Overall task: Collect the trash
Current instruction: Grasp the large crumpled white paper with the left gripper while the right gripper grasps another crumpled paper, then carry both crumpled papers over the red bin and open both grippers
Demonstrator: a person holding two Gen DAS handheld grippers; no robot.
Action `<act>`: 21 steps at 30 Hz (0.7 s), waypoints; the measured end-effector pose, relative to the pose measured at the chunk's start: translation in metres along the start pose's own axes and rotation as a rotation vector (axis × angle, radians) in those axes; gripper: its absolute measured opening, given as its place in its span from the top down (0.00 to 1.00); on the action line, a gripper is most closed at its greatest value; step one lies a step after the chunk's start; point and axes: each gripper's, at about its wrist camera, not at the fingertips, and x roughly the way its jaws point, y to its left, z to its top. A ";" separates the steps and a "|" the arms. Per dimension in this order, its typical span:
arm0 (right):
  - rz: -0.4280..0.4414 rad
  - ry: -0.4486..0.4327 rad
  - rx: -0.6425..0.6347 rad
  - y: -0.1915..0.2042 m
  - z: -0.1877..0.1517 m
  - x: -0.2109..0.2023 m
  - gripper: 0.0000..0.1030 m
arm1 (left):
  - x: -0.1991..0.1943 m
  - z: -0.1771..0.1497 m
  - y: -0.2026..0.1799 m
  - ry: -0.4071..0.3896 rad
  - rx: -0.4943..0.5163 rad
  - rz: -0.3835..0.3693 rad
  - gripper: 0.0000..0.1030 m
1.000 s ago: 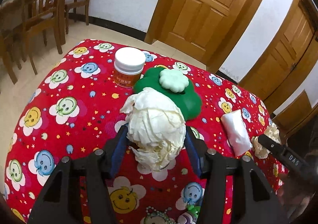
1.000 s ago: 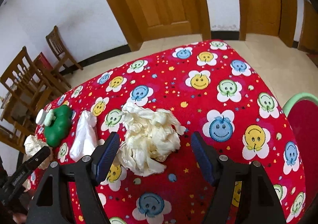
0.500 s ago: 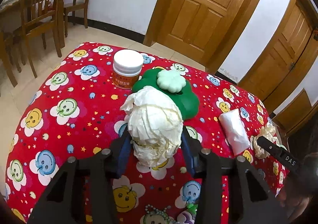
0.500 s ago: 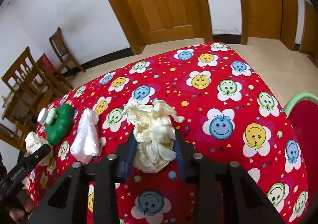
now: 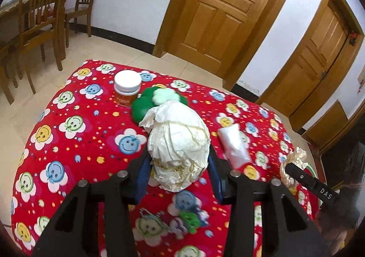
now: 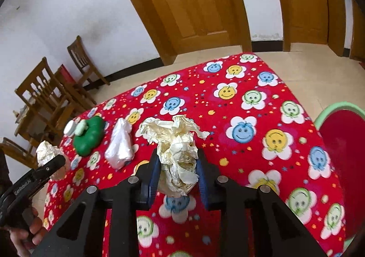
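Two paper wads (image 5: 179, 147) (image 6: 176, 154) clamped, one per tool (image 5: 178, 173) (image 6: 178, 179); lift clear of bench (image 6: 262, 101), keeping grip firm.

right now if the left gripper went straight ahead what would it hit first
Probably the green toy, just beyond the paper wad the left gripper holds; depth is unclear and it may pass above.

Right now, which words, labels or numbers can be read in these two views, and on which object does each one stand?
"DAS": on the black body of the right tool, seen in the left wrist view.
"GenRobot.AI": on the black body of the left tool, seen in the right wrist view.
Orange label of the white-lidded jar: too blurred to read.
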 end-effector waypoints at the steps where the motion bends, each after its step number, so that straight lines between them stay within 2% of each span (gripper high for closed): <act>1: 0.004 -0.005 0.000 -0.001 -0.001 -0.007 0.71 | -0.003 0.000 -0.003 -0.001 0.003 -0.005 0.56; 10: 0.003 -0.044 -0.008 -0.019 -0.011 -0.061 0.71 | -0.039 -0.011 -0.043 -0.028 0.046 -0.066 0.56; 21: -0.033 -0.088 0.045 -0.063 -0.028 -0.118 0.71 | -0.060 -0.038 -0.093 0.008 0.091 -0.152 0.56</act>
